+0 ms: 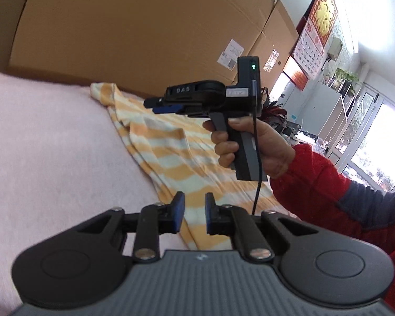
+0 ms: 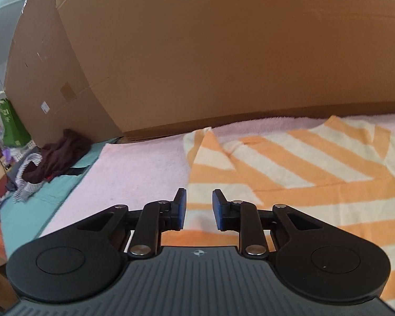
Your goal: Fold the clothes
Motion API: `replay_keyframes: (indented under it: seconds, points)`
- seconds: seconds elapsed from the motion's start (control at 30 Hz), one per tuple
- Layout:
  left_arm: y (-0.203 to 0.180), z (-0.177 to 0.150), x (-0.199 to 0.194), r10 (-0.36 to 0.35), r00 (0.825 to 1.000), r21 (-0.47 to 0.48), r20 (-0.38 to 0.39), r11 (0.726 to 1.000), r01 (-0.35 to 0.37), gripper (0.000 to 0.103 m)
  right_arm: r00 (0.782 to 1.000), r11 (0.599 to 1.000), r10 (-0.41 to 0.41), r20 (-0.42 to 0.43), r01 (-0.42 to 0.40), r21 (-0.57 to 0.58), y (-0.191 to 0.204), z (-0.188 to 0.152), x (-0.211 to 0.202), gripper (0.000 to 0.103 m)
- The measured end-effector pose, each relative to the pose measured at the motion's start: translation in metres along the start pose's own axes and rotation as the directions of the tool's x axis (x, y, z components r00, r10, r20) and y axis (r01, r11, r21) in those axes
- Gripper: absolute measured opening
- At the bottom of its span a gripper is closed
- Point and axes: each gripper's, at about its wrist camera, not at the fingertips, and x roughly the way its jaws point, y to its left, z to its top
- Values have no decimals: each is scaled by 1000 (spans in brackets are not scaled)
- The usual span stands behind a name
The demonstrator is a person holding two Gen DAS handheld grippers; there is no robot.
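Note:
An orange-and-cream striped shirt [image 1: 168, 155] lies spread with some wrinkles on a pink blanket [image 1: 52, 144]; it also shows in the right wrist view [image 2: 302, 163]. My left gripper [image 1: 194, 210] is open and empty, hovering above the shirt's near edge. My right gripper [image 2: 198, 208] is open and empty above the shirt's left part. In the left wrist view the right gripper [image 1: 155, 105] is held in a hand above the shirt, pointing left.
Large cardboard boxes [image 2: 210, 52] stand right behind the blanket. A pile of dark and striped clothes [image 2: 50, 160] lies on a teal sheet [image 2: 39, 205] to the left. A person's red sleeve [image 1: 329, 184] is at right. A calendar [image 1: 310, 50] hangs beyond.

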Motion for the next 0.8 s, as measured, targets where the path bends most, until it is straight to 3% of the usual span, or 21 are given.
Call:
replay_keyframes:
  seconds: [0.07,0.17,0.23,0.27,0.33,0.43,0.5,0.57,0.6,0.63,0.77,0.8]
  points:
    - [3,8,25,-2,1000,17,2,1000,2,4,1000,1000,-17,3,17,-16,-1,7,15,26]
    - [15,11,67,24,999,-50,-34,998,-26,4,999,997,-45,5,46,-63,1,17,42,27]
    - [22,7,84,64,997,-66,-46,996,-66,4,998,994,-58,1,58,-96,4,23,59,41]
    - [24,4,88,70,997,-72,-30,995,-72,11,998,993,-56,-6,55,-108,6,27,67,42]
    - [24,-4,89,56,998,-58,20,997,-55,39,998,989,-58,-17,55,-138,12,32,82,43]
    - [14,-6,88,48,999,20,27,999,-48,50,994,969,-107,-10,102,-226,24,38,105,48]
    - [17,-6,88,33,999,5,25,999,-33,49,994,958,-108,-25,98,-270,29,40,120,51]
    - [25,-6,86,3,1000,-47,30,999,-2,49,993,953,-113,-33,98,-288,31,42,128,41]
    - [28,-6,85,-11,999,-72,34,997,13,48,992,952,-125,-29,112,-285,31,43,131,16]
    - [31,-7,84,-22,999,-92,38,995,26,48,990,951,-138,-25,125,-282,31,44,133,8]
    - [29,-8,82,-27,999,-86,40,996,30,47,976,963,-219,20,219,-159,13,54,139,8]
    - [28,-8,82,-24,999,-78,39,997,27,47,978,970,-208,13,208,-127,7,55,141,8]
